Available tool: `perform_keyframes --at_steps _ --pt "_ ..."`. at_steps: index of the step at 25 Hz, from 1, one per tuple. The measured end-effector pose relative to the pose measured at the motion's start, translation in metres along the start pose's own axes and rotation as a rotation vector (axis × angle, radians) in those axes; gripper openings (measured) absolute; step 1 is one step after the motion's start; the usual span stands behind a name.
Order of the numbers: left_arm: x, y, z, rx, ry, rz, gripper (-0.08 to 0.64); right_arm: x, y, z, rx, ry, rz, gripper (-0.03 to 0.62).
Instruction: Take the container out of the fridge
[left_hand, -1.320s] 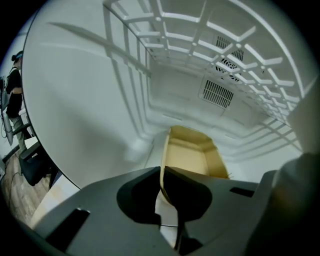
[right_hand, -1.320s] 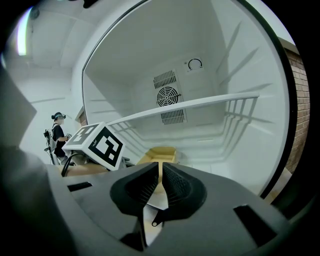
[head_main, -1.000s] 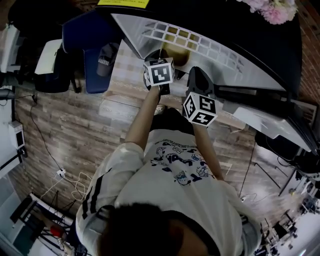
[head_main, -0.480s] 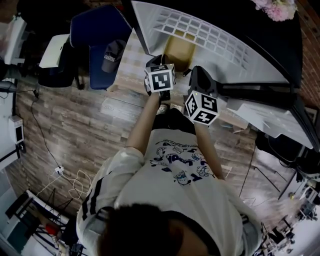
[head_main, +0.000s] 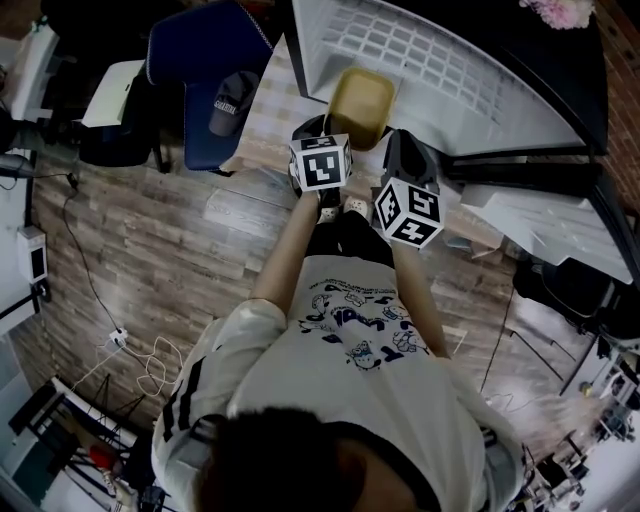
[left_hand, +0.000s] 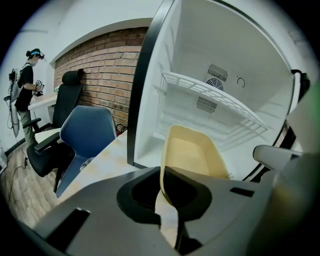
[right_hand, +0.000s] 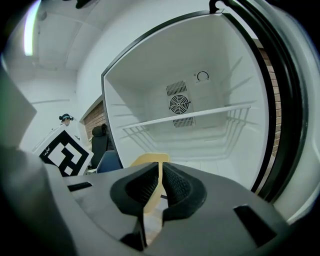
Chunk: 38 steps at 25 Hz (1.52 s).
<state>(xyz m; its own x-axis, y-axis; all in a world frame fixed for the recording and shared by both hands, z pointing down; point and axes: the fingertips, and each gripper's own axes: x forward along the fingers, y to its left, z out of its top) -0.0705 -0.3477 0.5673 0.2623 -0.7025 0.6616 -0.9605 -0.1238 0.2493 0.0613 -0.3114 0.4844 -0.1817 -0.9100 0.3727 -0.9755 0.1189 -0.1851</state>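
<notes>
Wood-plank floor (head_main: 150, 235) carries a blue chair (head_main: 200, 50) with a dark cap (head_main: 232, 100) on its seat and a loose white cable (head_main: 155, 375) — white wire shelf (left_hand: 210, 95) inside the fridge (left_hand: 190, 45).

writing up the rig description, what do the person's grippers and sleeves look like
The left gripper and right gripper have grey moulded bodies with black pads. Each carries a white marker cube printed with black squares. The person wears a short-sleeved white T-shirt with a blue cartoon print and dark stripes on the sleeve. No cables show.
</notes>
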Motion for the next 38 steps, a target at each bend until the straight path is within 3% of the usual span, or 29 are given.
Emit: perform_keyframes --at_steps 20,38 --pt "-0.036 0.016 -0.033 0.056 0.017 -0.034 0.032 -0.03 0.017 -0.012 0.032 -0.04 -0.057 0.044" --pt "-0.069 -0.003 -0.061 -0.005 0.005 0.018 0.032 -0.063 0.012 -0.013 -0.006 -0.039 0.007 0.044"
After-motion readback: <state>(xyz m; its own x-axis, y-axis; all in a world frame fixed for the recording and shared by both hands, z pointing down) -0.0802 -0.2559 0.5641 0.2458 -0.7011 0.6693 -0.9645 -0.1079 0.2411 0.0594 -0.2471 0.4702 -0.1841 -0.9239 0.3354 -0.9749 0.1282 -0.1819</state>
